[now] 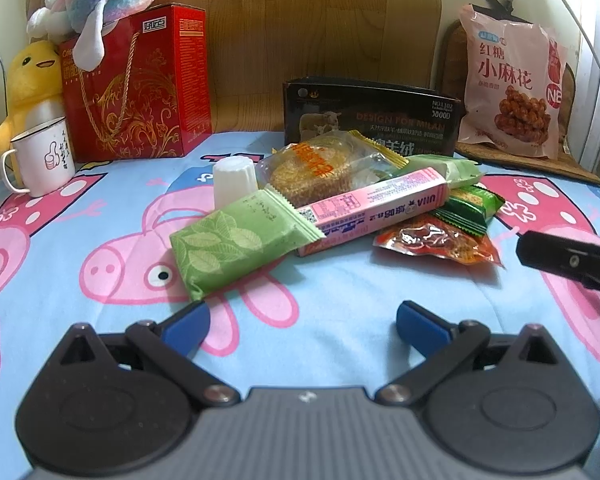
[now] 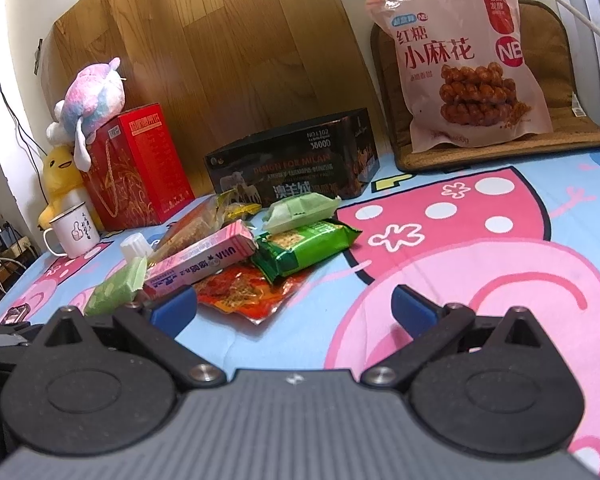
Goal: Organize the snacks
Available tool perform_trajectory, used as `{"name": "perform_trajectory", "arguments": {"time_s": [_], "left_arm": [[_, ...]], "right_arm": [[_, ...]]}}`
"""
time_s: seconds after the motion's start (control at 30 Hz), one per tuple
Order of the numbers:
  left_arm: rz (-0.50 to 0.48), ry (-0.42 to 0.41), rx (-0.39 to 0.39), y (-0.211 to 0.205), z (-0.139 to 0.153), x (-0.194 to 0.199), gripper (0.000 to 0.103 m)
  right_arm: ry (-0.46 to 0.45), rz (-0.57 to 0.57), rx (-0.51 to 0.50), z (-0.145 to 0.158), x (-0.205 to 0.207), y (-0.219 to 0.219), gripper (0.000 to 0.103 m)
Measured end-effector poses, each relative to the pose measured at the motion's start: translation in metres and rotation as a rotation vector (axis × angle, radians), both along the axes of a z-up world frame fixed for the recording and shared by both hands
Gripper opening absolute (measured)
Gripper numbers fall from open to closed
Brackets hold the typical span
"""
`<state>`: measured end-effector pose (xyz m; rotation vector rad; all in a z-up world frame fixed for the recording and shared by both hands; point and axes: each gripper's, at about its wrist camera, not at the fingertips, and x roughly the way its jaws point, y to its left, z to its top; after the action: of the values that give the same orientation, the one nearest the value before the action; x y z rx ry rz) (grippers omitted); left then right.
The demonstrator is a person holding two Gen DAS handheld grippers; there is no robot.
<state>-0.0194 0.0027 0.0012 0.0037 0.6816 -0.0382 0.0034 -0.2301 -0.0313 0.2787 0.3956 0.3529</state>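
Note:
A pile of snacks lies on the cartoon-pig sheet (image 1: 320, 280): a light green leaf packet (image 1: 236, 240), a long pink box (image 1: 376, 208), a clear-wrapped round cake (image 1: 312, 168), a red-orange packet (image 1: 436, 240), a dark green cracker packet (image 1: 472, 204) and a white capped bottle (image 1: 234, 180). My left gripper (image 1: 303, 326) is open and empty, just in front of the pile. My right gripper (image 2: 294, 312) is open and empty, to the pile's right, its left finger near the red-orange packet (image 2: 240, 292). The pink box (image 2: 200, 264) and cracker packet (image 2: 304, 248) show there too.
A black box (image 1: 372, 120) stands behind the pile. A red gift box (image 1: 136, 88) with plush toys (image 1: 100, 0), a yellow duck (image 1: 28, 84) and a white mug (image 1: 44, 156) stand at the back left. A large pink snack bag (image 1: 512, 84) leans on a mat at the back right.

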Motion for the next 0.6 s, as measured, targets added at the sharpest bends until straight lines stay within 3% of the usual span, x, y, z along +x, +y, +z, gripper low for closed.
{"name": "perform_trajectory", "arguments": {"time_s": [0.13, 0.3, 0.4, 0.53, 0.6], "left_arm": [[0.006, -0.015, -0.020, 0.004, 0.002, -0.003, 0.103], [0.027, -0.166, -0.051, 0.017, 0.013, -0.028, 0.103], [0.036, -0.197, -0.048, 0.030, 0.020, -0.036, 0.103], [0.083, -0.199, -0.158, 0.069, 0.034, -0.038, 0.103], [0.102, -0.197, -0.219, 0.088, 0.039, -0.037, 0.102]], "right_arm": [[0.009, -0.001, -0.014, 0.000, 0.001, 0.002, 0.103], [0.006, 0.004, -0.043, 0.002, 0.000, 0.006, 0.103], [0.002, 0.014, -0.060, 0.003, 0.001, 0.009, 0.103], [-0.049, 0.047, -0.061, 0.008, -0.002, 0.013, 0.103], [-0.064, 0.094, -0.066, 0.013, 0.000, 0.018, 0.089]]}}
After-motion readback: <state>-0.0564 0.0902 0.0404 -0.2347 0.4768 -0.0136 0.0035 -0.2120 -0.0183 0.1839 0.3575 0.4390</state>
